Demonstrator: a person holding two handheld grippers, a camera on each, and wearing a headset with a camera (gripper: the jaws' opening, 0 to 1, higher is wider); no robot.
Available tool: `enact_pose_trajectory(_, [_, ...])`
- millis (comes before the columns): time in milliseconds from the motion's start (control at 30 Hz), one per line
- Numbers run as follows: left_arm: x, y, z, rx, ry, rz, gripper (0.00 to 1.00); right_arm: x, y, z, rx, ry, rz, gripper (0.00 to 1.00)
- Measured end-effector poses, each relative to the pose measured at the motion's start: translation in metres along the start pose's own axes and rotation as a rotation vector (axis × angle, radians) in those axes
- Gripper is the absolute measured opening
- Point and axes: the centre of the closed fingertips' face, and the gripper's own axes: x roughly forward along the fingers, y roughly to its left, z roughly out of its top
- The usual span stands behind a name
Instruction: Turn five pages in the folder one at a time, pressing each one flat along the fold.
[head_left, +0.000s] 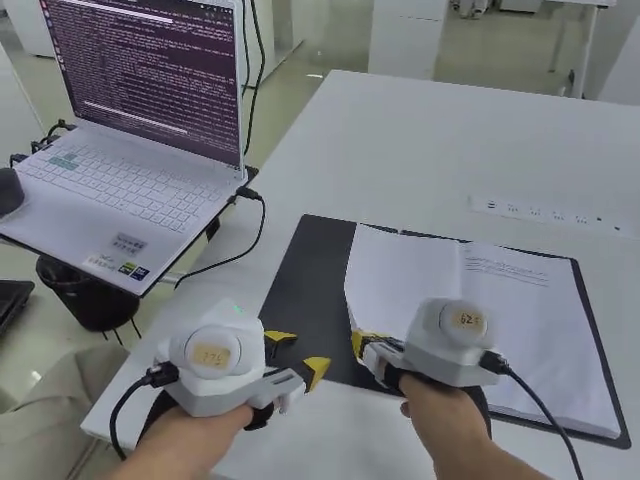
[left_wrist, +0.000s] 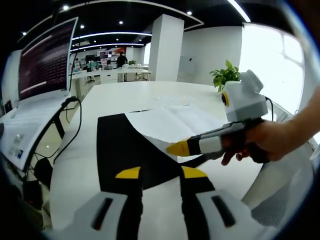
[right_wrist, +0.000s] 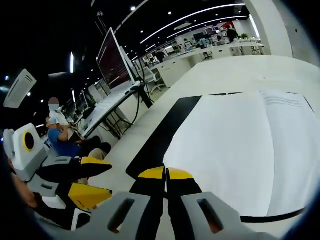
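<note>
A black folder lies open on the white table, with white pages across it. The left-hand page bows up off the black cover, with its free edge raised. My right gripper is shut on that page's near corner; its yellow tips meet at the edge of the page. My left gripper hangs open just left of it, over the folder's near-left corner, and holds nothing. From the left gripper I see the right gripper at the page's edge.
An open laptop sits on a stand at the left, and its cable trails toward the folder. A white power strip lies at the far right of the table. The table's front edge runs just below the grippers. A person sits beyond the laptop.
</note>
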Motion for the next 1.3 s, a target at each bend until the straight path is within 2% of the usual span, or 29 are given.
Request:
enact_pose_trajectory(100, [0.0,0.004,-0.002,-0.004,0.008,0.006,0.28,0.005,0.004,-0.006,-0.004,0.026,0.004,0.0])
enact_pose_trajectory(267, [0.0,0.006,0.001,-0.002,0.005,0.007,0.28,0.016,0.001,-0.013,0.006,0.047,0.008,0.0])
enact_pose_trajectory(400, [-0.003,0.003,0.008,-0.004,-0.005,0.001,0.29,0.022,0.001,-0.02,0.01,0.07,0.017,0.0])
enact_pose_trajectory(533, [-0.005,0.002,0.01,0.0,-0.011,0.002,0.29,0.03,-0.004,-0.027,0.017,0.09,0.012,0.0])
enact_pose_trajectory(667, [-0.008,0.004,0.005,0.005,0.008,0.008,0.29,0.033,-0.003,-0.031,0.032,0.1,0.022,0.02])
enact_pose_trajectory(800, [-0.008,0.009,-0.002,0.003,0.023,0.017,0.29,0.031,0.008,-0.035,0.032,0.118,0.054,0.1])
enact_pose_trajectory(867, [-0.007,0.011,-0.005,0.002,0.032,0.019,0.29,0.033,0.003,-0.036,0.033,0.115,0.06,0.11])
enact_pose_trajectory(967, [-0.005,0.011,-0.008,0.006,0.037,0.017,0.29,0.028,0.009,-0.031,0.054,0.099,0.091,0.12])
enact_pose_trajectory(1067, [0.003,0.012,-0.016,0.016,0.059,0.014,0.29,0.021,0.01,-0.019,0.067,0.046,0.115,0.11])
enact_pose_trajectory(1267, [0.029,0.007,-0.022,0.031,0.08,-0.009,0.28,0.005,-0.012,-0.001,0.067,-0.015,0.088,0.08])
enact_pose_trajectory(1300, [0.034,0.005,-0.024,0.027,0.096,-0.014,0.28,0.004,-0.018,0.002,0.074,-0.023,0.084,0.08])
